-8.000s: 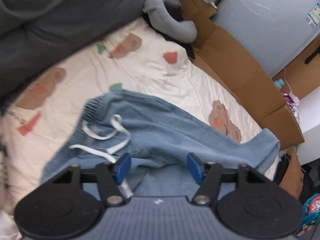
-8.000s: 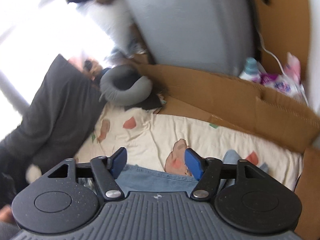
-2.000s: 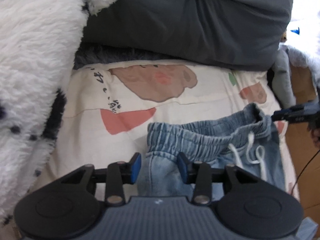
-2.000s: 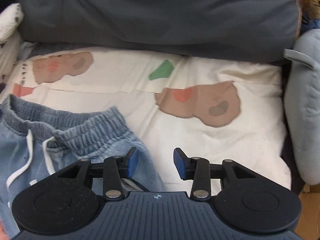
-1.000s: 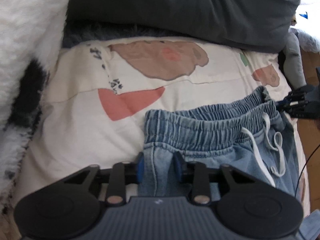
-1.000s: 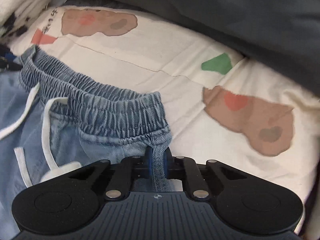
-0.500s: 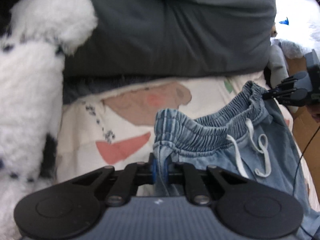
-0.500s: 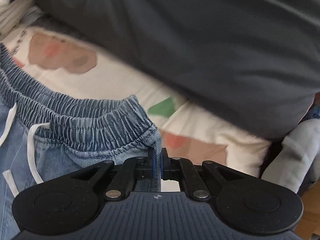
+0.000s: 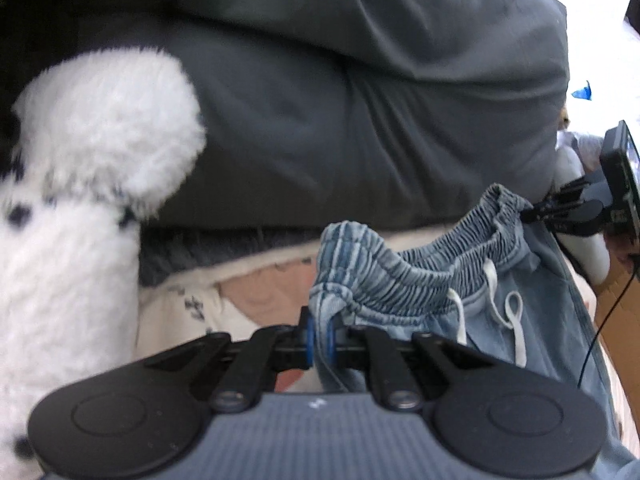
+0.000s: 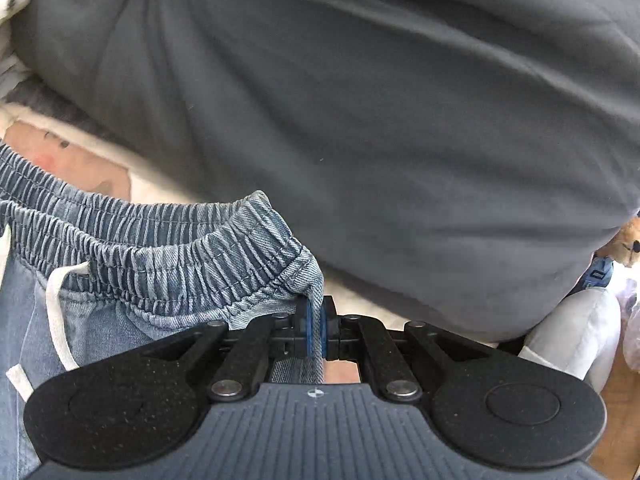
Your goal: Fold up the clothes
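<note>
Left gripper [image 9: 319, 338] pinched on denim shorts [image 9: 404, 276] at 6 o'clock, waistband corner. Right gripper [image 10: 314, 330] clamped likewise on opposite corner. Waistband sags between, drawstring [image 9: 516, 322] dangling at 3 o'clock. Beyond, 12 o'clock: grey duvet [image 10: 360, 100]; fluffy white throw [image 9: 80, 200], blurred, probably blanket. Risk: thin pinch slips, corner drops.

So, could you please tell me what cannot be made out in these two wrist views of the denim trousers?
- Trouser legs: the denim trousers run out of both views at the lower edge, behind each tool's body.
- Left tool and right tool: the pinched fabric hides the pad faces.
- Printed sheet: mostly covered by the trousers, the grey duvet and the white plush; blurred.
- Drawstring: cut off at the left edge of the right view.
</note>
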Action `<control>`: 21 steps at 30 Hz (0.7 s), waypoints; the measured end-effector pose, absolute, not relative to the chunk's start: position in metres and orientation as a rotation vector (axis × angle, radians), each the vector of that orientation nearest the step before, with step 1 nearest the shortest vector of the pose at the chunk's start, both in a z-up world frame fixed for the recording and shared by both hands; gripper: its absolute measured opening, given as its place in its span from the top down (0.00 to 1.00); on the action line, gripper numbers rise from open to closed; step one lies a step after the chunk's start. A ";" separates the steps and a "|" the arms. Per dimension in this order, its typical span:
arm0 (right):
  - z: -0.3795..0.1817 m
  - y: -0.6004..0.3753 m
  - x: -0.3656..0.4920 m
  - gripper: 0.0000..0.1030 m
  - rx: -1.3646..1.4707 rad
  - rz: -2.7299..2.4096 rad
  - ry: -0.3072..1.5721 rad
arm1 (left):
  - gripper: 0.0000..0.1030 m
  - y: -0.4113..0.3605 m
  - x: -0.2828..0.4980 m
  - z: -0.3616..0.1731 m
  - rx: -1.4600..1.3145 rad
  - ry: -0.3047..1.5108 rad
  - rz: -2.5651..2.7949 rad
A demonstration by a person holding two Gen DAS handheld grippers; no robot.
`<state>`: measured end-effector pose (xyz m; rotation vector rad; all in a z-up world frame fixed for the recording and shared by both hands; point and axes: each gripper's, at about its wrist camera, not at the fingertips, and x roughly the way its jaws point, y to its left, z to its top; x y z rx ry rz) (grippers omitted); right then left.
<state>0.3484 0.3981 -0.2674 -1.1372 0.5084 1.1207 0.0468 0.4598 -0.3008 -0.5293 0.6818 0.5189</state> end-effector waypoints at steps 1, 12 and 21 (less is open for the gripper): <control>-0.266 0.400 0.350 0.98 -1.136 1.116 0.505 | 0.94 0.462 0.049 -0.299 -0.526 0.677 0.526; -0.273 0.416 0.371 0.96 -1.106 1.084 0.570 | 0.94 0.488 0.085 -0.302 -0.514 0.723 0.596; -0.295 0.395 0.400 0.63 -0.959 1.058 0.646 | 0.82 0.491 0.092 -0.337 -0.514 0.829 0.602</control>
